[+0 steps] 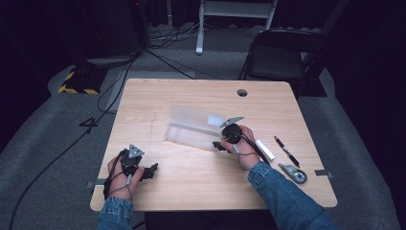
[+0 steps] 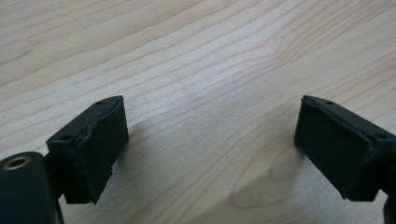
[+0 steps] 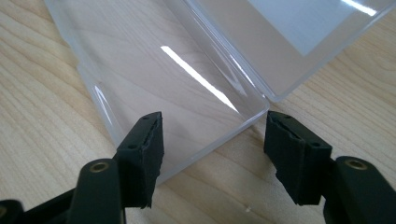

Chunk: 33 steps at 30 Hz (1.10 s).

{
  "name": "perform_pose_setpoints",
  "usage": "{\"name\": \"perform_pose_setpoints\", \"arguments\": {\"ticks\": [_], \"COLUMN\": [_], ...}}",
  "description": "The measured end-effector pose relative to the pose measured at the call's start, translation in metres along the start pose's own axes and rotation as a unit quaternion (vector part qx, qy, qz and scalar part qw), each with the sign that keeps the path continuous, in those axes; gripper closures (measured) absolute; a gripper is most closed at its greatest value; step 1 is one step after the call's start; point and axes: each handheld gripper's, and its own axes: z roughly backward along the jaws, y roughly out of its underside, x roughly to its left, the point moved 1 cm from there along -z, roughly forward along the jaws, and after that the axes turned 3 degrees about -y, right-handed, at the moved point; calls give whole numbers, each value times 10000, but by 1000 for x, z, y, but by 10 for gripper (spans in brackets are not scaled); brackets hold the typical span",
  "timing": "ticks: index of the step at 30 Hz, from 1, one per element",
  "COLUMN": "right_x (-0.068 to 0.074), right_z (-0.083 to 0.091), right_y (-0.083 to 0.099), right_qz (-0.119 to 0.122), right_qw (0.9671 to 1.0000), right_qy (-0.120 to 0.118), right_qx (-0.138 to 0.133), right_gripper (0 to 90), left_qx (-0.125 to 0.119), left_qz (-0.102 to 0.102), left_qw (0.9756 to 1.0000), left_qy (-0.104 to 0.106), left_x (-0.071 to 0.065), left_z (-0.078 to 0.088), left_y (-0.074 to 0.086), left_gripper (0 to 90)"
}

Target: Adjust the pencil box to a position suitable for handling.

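An open clear plastic box (image 1: 194, 127) lies in the middle of the wooden table (image 1: 158, 96), its lid (image 3: 289, 28) folded back and bearing a white label. My right gripper (image 1: 219, 145) is at the box's near right corner. In the right gripper view the box (image 3: 154, 70) holds nothing, and my right gripper (image 3: 215, 126) straddles that corner: one jaw over the tray's front wall, the other outside on the wood, neither pad visibly pressing. My left gripper (image 1: 152, 170) rests near the table's front left, and in its own view my left gripper (image 2: 208, 121) stands wide open over bare wood.
To the right of my right hand lie a white stick-shaped object (image 1: 265, 150), a black pen (image 1: 286, 151) and a small grey-green tool (image 1: 294, 173). A cable hole (image 1: 242, 92) sits near the far edge. A black folding chair (image 1: 280, 55) stands beyond the table.
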Motion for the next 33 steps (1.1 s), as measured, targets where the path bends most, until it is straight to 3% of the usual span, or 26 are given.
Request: {"name": "perform_pose_setpoints", "arguments": {"ticks": [8, 12, 15, 26, 33], "right_x": [1, 4, 9, 20, 24], "right_z": [7, 14, 22, 52, 75], "right_y": [8, 13, 21, 58, 85], "right_qz": [129, 345, 501, 727, 740], "right_qw": [9999, 9992, 9984, 9966, 9960], "right_qy": [-68, -35, -41, -152, -213], "right_qx": [76, 209, 265, 362, 463], "right_gripper": [389, 382, 378, 377, 367], "left_qx": [0, 11, 12, 51, 104], "left_qz": [28, 21, 24, 29, -52], "left_qw": [10000, 10000, 10000, 10000, 9999], "left_qy": [-17, -44, -34, -32, 36], "left_x": [1, 1, 1, 2, 3], "left_z": [0, 0, 0, -5, -10], "left_y": [0, -1, -1, -5, -9], "left_gripper": [103, 103, 103, 76, 26]}}
